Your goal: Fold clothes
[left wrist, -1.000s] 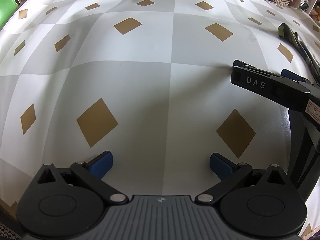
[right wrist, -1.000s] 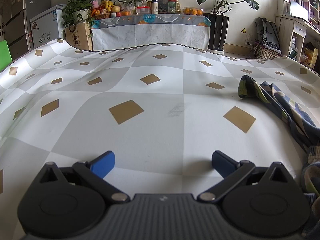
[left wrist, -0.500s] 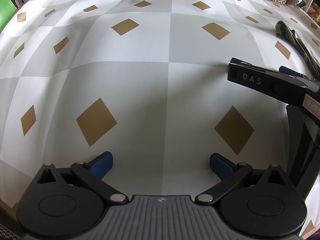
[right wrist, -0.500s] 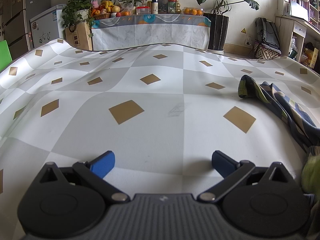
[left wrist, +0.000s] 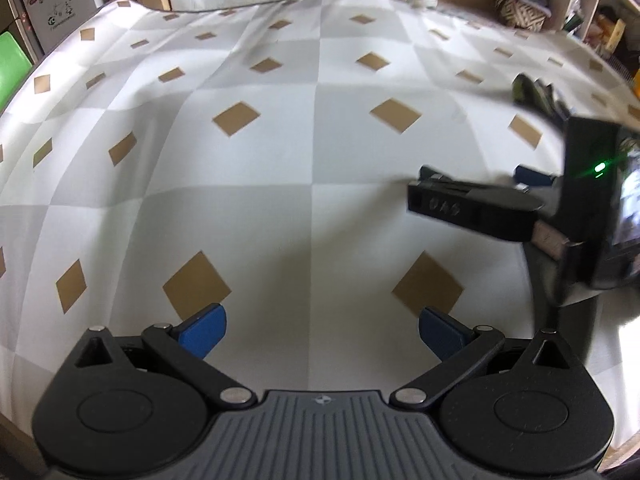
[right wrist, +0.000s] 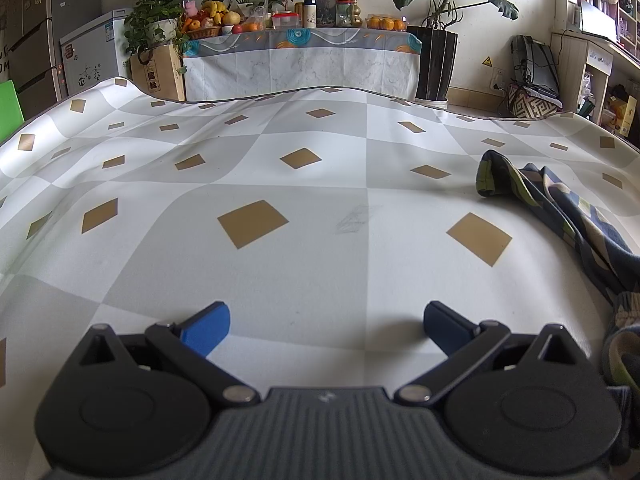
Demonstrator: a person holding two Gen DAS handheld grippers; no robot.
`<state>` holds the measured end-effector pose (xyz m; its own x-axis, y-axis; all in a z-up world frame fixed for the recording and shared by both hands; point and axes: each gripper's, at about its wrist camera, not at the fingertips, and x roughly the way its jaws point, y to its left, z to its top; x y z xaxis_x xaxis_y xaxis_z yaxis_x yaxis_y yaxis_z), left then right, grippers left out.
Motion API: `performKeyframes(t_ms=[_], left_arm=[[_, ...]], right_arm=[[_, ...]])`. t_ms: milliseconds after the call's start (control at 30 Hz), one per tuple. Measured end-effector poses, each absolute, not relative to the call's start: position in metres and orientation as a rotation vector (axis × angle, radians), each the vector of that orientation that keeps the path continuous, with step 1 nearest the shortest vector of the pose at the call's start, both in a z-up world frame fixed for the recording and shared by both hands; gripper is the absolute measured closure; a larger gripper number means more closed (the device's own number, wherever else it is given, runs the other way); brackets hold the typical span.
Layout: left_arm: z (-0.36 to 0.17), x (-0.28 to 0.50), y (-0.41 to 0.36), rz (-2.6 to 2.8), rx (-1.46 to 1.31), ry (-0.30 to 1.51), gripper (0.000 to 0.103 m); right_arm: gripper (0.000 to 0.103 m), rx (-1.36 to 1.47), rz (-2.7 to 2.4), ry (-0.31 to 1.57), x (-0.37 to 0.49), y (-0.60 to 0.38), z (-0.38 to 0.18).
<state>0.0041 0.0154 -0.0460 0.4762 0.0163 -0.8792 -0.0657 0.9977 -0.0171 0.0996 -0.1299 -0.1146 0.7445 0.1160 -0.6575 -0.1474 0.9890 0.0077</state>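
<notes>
Soft patterned cloth, the garment (right wrist: 560, 216), lies rumpled in navy, olive and cream at the right edge of our bench (right wrist: 320, 240), so folding has not begun. We hold the left hand-held gripper (left wrist: 320, 330) and the right hand-held gripper (right wrist: 326, 330) with jaws spread wide and empty above smooth checked vinyl with tan diamonds.

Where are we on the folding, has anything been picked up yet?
Nothing looks folded: the patterned garment lies bunched at the right edge of the checked cloth. In hand: nothing, since the left gripper and the right gripper are both open and empty. Grasping, spreading and folding all remain.
</notes>
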Motion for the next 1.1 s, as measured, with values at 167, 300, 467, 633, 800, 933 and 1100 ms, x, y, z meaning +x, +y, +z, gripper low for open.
performKeyframes(t_ms=[167, 300, 467, 633, 800, 933, 1100], left_arm=[[-0.037, 0.002, 0.017, 0.036, -0.054, 1.047, 0.0], [-0.032, 0.002, 0.018, 0.025, -0.065, 1.032, 0.0], [-0.029, 0.0, 0.014, 0.011, -0.049, 1.022, 0.0], [-0.026, -0.001, 0.011, 0.001, -0.033, 1.012, 0.0], [-0.022, -0.002, 0.01, -0.007, -0.033, 1.003, 0.0], [-0.021, -0.004, 0.009, -0.012, -0.028, 1.001, 0.0], [-0.019, -0.005, 0.009, -0.015, -0.028, 1.003, 0.0]], right_arm=[[0.0, -0.046, 0.144, 0.717, 0.1, -0.13, -0.115], [0.0, -0.046, 0.144, 0.717, 0.1, -0.13, -0.115], [0.0, -0.046, 0.144, 0.717, 0.1, -0.13, -0.115], [0.0, -0.046, 0.144, 0.717, 0.1, -0.13, -0.115], [0.0, -0.046, 0.144, 0.717, 0.1, -0.13, -0.115], [0.0, -0.046, 0.144, 0.717, 0.1, -0.13, -0.115], [0.0, -0.046, 0.144, 0.717, 0.1, -0.13, -0.115]])
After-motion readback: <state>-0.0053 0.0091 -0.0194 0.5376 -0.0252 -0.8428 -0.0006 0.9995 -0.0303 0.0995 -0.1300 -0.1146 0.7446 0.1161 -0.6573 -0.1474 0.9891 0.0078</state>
